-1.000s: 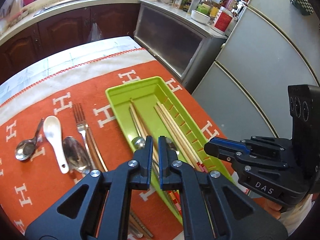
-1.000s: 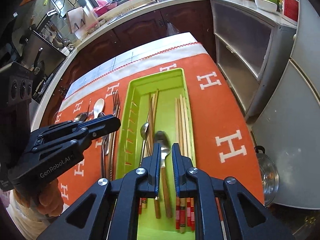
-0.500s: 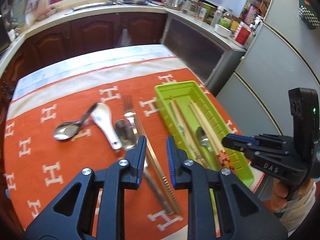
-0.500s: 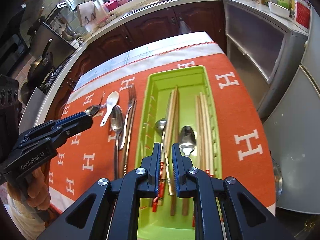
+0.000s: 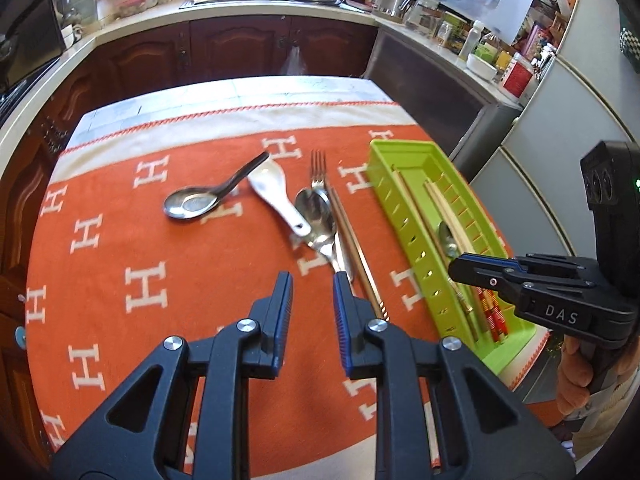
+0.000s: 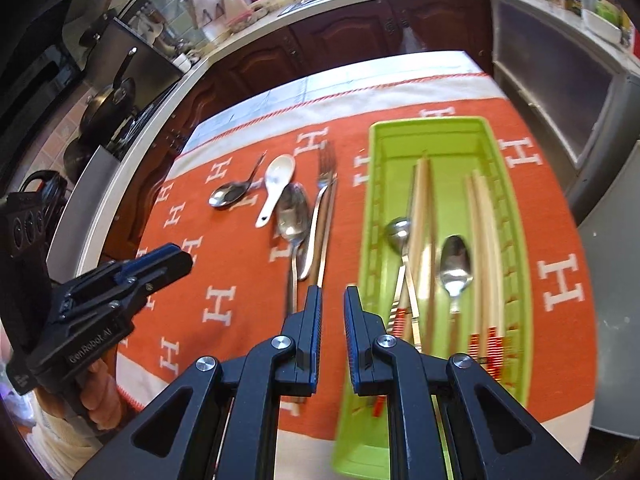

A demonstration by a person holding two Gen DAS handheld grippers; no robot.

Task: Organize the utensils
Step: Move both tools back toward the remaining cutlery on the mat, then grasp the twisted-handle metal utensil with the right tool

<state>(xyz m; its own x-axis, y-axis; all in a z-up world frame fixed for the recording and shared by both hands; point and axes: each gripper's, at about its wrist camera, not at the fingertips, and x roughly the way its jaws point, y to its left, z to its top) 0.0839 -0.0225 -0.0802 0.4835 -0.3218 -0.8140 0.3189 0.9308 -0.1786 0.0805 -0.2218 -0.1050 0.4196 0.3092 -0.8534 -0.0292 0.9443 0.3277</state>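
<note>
Both claws have swung from the green tray (image 6: 516, 184) toward centre-frame loose cutlery — left gripper (image 5: 312, 276) now parted wider, right gripper (image 6: 333, 292) slightly apart, both empty — signalling another pick-up.

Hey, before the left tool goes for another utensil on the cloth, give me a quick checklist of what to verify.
1. Left tool open, holding nothing: ok.
2. Right tool holding nothing: ok.
3. Green tray has free room: ok.
4. Large metal spoon, fork and chopsticks bunched together on the cloth, single pick: not ok.
5. White ceramic spoon separable from the metal spoon: cannot tell.
</note>
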